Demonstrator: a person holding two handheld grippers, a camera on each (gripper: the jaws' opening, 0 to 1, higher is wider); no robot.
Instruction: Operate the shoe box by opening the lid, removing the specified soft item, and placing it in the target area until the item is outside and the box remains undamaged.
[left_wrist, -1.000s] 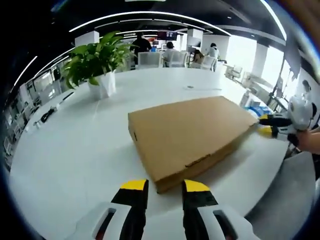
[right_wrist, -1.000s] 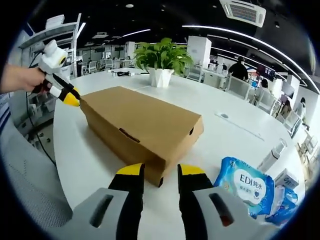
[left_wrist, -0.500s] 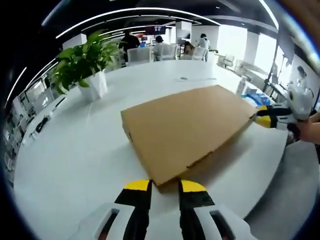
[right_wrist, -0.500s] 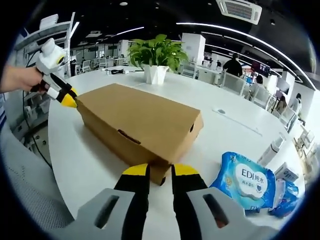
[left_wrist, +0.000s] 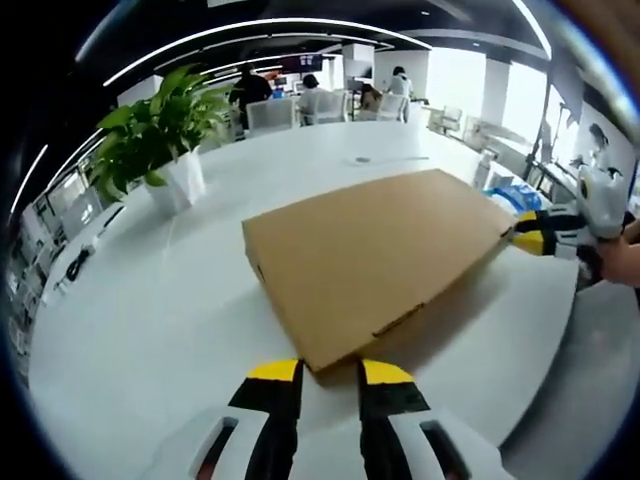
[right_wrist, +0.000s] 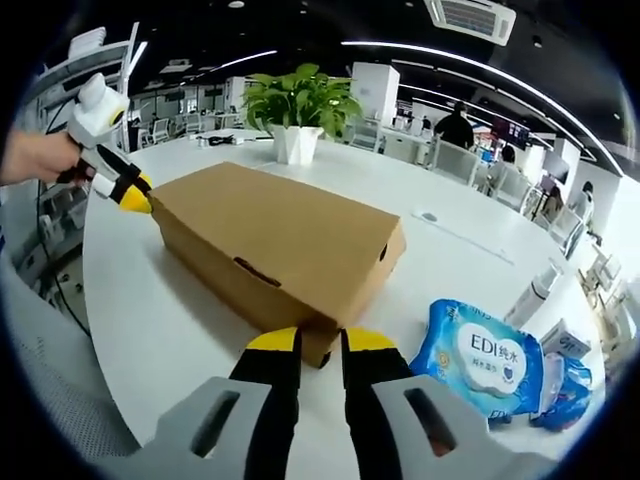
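A closed brown cardboard shoe box lies on the white table. My left gripper sits at the box's near corner, and the corner tip barely reaches in between its yellow-tipped jaws, which stand a little apart. It appears from the other side as the left gripper at the far corner. My right gripper has its jaws drawn close on the opposite corner of the box. Across the box, the right gripper pinches that corner. The lid is down, so the contents are hidden.
A potted plant stands behind the box. A blue wet-wipe pack, more packs and a slim bottle lie right of the right gripper. The table edge curves close by. People sit at far desks.
The right gripper's jaws have narrowed onto the box corner. The left gripper's jaws narrowed slightly and moved up to their corner. The box has not moved.
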